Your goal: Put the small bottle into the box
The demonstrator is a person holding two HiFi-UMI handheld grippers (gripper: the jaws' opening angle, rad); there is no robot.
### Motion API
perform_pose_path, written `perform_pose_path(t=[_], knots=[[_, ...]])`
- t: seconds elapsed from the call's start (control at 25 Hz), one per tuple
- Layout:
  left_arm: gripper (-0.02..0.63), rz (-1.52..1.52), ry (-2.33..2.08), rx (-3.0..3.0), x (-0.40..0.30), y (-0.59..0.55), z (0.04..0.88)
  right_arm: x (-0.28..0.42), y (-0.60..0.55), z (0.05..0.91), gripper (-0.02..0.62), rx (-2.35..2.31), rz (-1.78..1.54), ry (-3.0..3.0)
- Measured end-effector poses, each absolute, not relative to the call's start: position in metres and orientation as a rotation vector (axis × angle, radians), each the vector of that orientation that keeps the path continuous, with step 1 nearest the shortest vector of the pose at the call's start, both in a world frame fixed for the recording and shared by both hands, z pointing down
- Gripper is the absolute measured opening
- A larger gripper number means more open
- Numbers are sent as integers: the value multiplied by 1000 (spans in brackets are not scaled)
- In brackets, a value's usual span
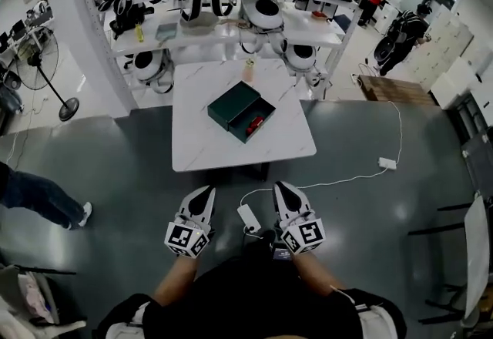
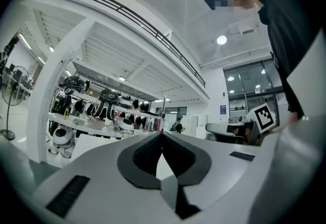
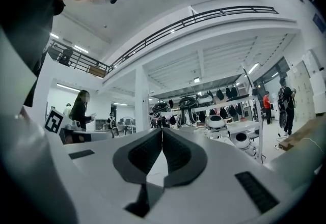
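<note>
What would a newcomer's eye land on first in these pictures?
Probably the dark green box, open with something red inside, near the middle of the white table. Next, the left gripper and right gripper, jaws shut and empty, side by side short of the table's near edge.

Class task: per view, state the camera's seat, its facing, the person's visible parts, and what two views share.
Head view: on the head, steeply down at white marble table, dark green box; forearms, left gripper, right gripper.
Left gripper view: on it, level along shut jaws; dark torso right.
Right gripper view: on it, level along shut jaws; torso left.
Shared: white shelves of helmets.
</note>
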State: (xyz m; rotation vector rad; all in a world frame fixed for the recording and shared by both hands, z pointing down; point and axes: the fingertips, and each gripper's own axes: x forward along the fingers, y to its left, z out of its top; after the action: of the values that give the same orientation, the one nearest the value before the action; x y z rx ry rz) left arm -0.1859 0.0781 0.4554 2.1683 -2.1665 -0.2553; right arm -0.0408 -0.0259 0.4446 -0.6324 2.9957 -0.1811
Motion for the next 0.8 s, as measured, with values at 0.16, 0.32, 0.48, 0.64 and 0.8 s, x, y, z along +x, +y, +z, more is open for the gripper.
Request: perform_pose_path(t=[0.16,0.32,0.48,0.64,0.8], knots=[[15,-232,-2140,2129,-179,110,483,-26,18,474,34,-671,-228,3053],[15,-181,-2109,2114,-172,130,496,-18,37,474,34,-679,-211,3061],[15,-175,-2163,2086,-166,136,488,-18,35,463,34,-611,-200,3061],[17,-179,-2221,2070,-144,131,472,-11,28,444,34,-540,-141,3046],[15,-161,-2208,2083,-114,122,468,17,18,445,34,-548,-145,3038]])
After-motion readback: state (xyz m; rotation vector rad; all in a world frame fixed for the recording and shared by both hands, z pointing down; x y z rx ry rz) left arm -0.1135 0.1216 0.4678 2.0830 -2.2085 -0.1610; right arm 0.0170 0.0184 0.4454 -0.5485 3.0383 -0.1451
